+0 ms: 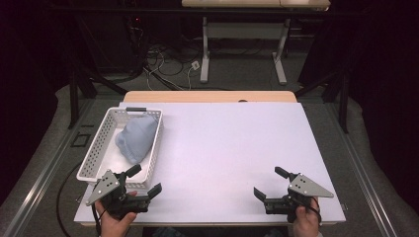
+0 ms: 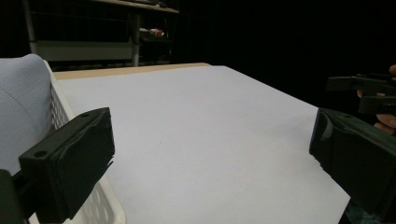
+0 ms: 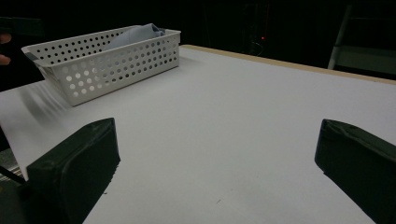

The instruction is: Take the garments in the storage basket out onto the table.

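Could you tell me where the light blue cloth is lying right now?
In the high view the light blue cloth lies bunched inside the white perforated basket at the table's left side, just beyond the left tool.

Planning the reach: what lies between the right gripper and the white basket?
Nothing: in the high view, bare white tabletop separates the right gripper from the white basket holding the blue cloth.

Blue cloth: running off the left edge of the left gripper view.
White basket: hiding most of the cloth in the right gripper view.
Person's hands: being cropped at the high view's bottom edge.
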Tool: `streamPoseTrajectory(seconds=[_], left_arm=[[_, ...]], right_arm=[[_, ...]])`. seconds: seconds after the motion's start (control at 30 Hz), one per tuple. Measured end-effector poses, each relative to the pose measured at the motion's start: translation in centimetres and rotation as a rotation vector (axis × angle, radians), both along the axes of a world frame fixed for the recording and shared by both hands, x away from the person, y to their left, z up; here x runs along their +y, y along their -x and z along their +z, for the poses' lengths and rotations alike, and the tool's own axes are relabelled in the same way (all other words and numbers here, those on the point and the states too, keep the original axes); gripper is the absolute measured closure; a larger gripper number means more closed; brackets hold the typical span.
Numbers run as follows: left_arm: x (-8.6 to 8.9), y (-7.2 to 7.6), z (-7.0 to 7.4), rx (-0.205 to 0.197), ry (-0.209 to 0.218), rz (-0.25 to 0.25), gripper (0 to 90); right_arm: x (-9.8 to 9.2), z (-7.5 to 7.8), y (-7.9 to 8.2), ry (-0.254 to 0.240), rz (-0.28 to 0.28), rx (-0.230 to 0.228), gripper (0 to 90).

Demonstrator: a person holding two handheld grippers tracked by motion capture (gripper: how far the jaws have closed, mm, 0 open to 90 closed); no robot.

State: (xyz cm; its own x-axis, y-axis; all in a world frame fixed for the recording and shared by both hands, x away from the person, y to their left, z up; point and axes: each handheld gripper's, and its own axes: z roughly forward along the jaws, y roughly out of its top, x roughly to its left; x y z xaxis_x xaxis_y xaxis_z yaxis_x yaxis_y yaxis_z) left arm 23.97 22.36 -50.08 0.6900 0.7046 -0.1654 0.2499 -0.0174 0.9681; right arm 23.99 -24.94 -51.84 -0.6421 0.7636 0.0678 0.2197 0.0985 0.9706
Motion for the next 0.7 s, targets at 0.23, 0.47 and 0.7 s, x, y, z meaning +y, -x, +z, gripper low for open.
streamPoseTrajectory(seconds=[0.23,0.47,0.7], left_arm=[[-0.2,0.2,0.2,-0.005,-0.029,0.004,0.3],[-0.2,0.2,0.7,-0.026,-0.033,0.019,0.4],[-0.4,0.1,1.0,-0.012,-0.082,0.033,0.4]], right_arm=[[0.3,-0.2,-0.2,0.013,0.005,-0.002,0.0],[0.2,-0.2,-0.1,0.022,0.008,0.009,0.0],[0.1,-0.2,0.0,0.025,0.003,0.011,0.0]])
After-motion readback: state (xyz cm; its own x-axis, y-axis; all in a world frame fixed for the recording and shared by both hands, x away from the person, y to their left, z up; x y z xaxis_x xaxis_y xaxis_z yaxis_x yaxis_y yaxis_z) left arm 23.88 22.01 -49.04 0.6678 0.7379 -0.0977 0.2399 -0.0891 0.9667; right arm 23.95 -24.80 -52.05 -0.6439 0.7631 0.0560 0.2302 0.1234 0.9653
